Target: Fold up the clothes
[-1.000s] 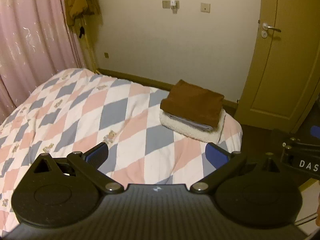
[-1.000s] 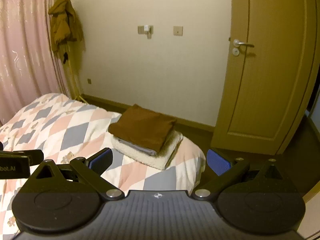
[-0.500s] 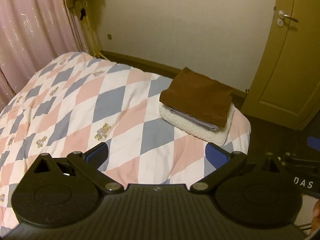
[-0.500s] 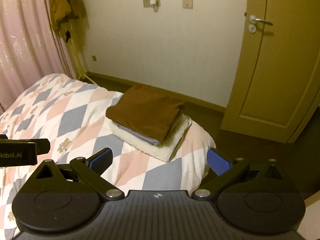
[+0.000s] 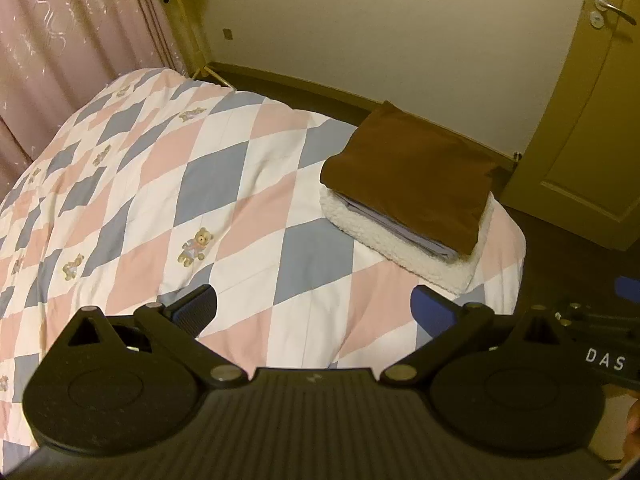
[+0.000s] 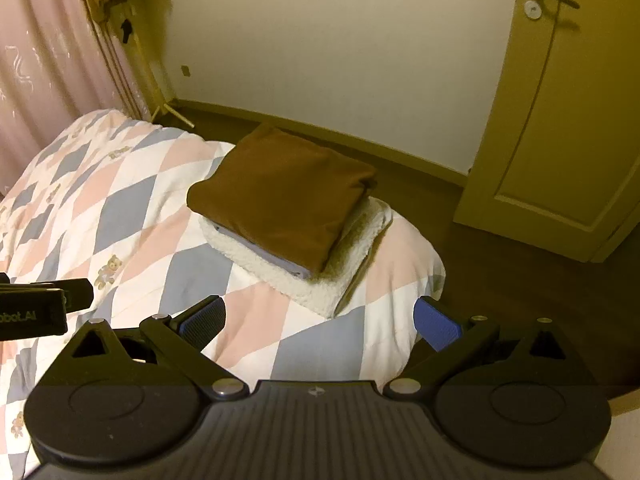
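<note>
Folded clothes (image 5: 408, 200), brown garment (image 6: 280, 200) topmost over a white fleece layer (image 6: 320, 284), sit stacked at the far corner of the quilted bed (image 5: 180, 184). Left hand-held gripper (image 5: 314, 308) and right hand-held gripper (image 6: 320, 320) hover apart from the stack, jaws wide, empty.

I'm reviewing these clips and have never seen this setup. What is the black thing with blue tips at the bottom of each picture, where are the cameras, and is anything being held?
There is no robot arm: a person carries a handheld claw in each hand, and a fisheye camera on each looks forward along its fingers. One picture is from the left claw, the other from the right claw. The blue tips are the finger pads. Both claws are open and hold nothing. Ahead is a bed with a diamond-patterned quilt. Near its corner sits a stack of folded clothes: a brown garment on top, a thin pale layer, and a white fleecy piece underneath.
</note>
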{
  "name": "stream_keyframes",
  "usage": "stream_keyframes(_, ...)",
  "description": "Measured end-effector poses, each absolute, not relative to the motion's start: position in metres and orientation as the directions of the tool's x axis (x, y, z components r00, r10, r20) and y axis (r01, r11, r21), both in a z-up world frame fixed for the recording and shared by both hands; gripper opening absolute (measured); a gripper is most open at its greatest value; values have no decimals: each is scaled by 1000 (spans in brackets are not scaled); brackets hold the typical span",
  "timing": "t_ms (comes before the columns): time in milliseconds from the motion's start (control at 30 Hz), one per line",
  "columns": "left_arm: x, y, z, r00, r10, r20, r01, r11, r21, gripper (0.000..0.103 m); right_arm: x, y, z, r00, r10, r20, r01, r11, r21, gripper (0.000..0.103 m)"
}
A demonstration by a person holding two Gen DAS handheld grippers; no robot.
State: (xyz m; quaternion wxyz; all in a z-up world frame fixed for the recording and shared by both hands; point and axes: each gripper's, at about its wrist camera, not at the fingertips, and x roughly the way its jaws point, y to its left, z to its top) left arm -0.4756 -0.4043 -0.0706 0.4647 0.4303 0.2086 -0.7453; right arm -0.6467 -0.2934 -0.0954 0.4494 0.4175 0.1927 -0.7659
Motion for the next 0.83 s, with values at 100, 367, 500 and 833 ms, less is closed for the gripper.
stream_keyframes(100,-483,-413,-71,-190,-514,-837,878,-471,90,102,-656,-304,-99,-232,-525,-819,855,-512,86,103)
stream_keyframes(367,-505,-432,-76,-162,-509,-846,886,-452,102,102,-676,-328,-112,-200,-513,-835,871,-484,89,103)
stream_keyframes(500,-519,-438,-78,-151,-508,-848,884,-453,113,102,-687,-334,-116,-192,-508,-839,873,-480,91,103)
stream_keyframes(833,-540,-434,-78,-166,-505,-847,875,-471,109,102,-707,-334,-120,-196,-496,-846,868,-489,86,103)
